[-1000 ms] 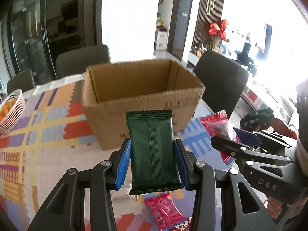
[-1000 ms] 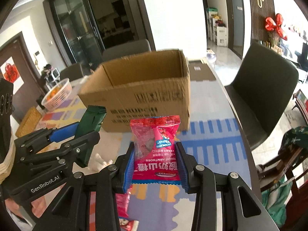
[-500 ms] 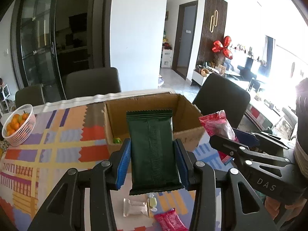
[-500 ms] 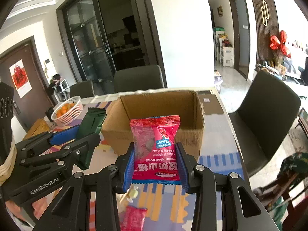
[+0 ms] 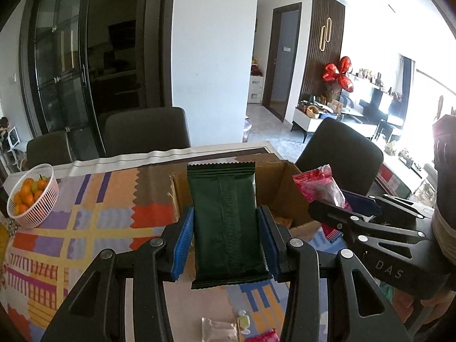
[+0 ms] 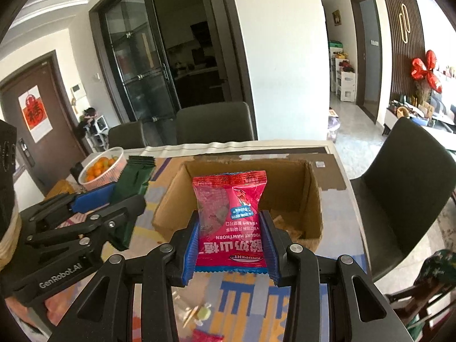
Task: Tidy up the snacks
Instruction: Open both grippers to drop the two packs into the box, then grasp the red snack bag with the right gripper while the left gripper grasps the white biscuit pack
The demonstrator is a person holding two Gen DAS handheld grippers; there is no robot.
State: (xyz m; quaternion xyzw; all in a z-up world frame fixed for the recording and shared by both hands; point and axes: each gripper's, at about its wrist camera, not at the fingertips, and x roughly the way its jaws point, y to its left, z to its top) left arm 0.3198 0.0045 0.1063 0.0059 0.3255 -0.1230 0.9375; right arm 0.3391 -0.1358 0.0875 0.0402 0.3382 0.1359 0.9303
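While both packets hang above the patchwork-patterned tablecloth (image 5: 85, 222), the open brown cardboard box (image 6: 313, 199) sits straight ahead of and below the two grippers, its mouth facing up, so I judge the coming move to be a short carry forward and a drop. It lies more squarely before the right gripper (image 6: 230, 245) than the left gripper (image 5: 225, 239), which looks at its left half, so the right hand seems the nearer to the opening.

One box, then, with some pale scraps on its floor that I cannot make out. One white plastic basket of small oranges (image 5: 31, 196) stands well off to the left. Two packets are held: the left gripper's blue pads are clamped on the long sides of a dark green foil snack packet (image 5: 225, 222), long axis pointing away toward the box; the right gripper is closed the same way on a red yogurt-hawthorn snack packet (image 6: 230, 219), also lengthwise toward the box.

Down on the cloth near the person lie one clear wrapper (image 5: 218, 327), one small pale-green wrapped sweet (image 5: 243, 320) just beside it, and one red packet (image 5: 263, 336), only partly in view.
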